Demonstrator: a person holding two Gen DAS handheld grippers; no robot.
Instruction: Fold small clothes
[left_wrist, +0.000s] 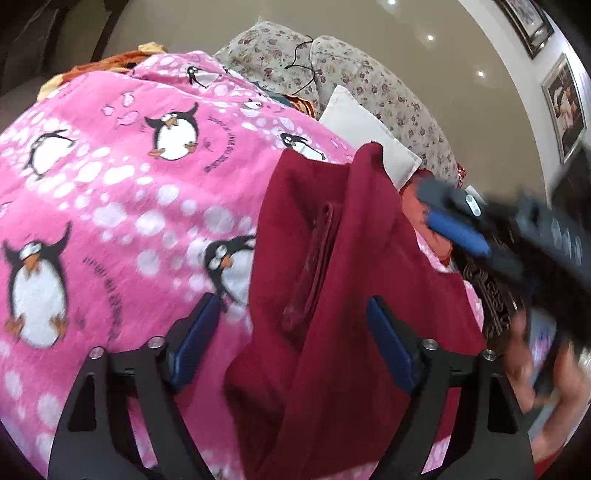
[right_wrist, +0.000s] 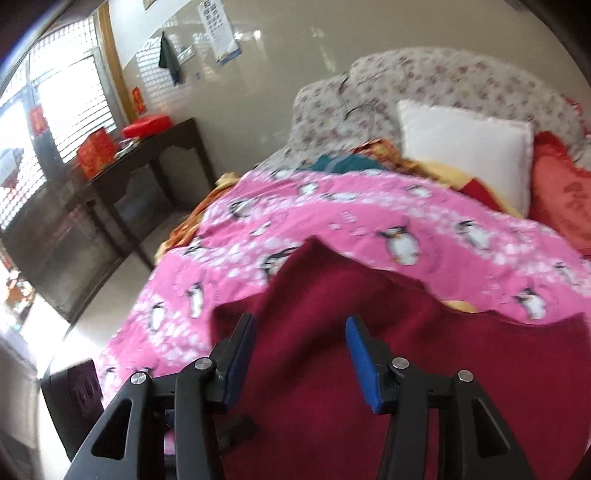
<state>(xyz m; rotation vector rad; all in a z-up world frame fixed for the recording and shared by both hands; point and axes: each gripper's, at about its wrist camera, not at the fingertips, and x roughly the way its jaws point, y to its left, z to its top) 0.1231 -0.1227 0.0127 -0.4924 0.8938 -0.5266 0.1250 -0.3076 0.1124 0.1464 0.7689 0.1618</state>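
A dark red garment (left_wrist: 332, 266) lies crumpled on a pink penguin blanket (left_wrist: 110, 177) on a bed. My left gripper (left_wrist: 291, 310) is open, its blue pads on either side of the garment's lower folds, not closed on it. The right gripper (left_wrist: 458, 225) shows blurred at the right of the left wrist view, beyond the garment's right edge. In the right wrist view the right gripper (right_wrist: 299, 332) is open and empty just above the red garment (right_wrist: 406, 369), which spreads over the pink blanket (right_wrist: 369, 221).
A white pillow (right_wrist: 465, 147), a red cushion (right_wrist: 565, 206) and a floral headboard (right_wrist: 443, 81) stand at the bed's far end. A dark wooden table (right_wrist: 147, 155) with red boxes stands left of the bed, by the window. The bed's left edge drops to the floor.
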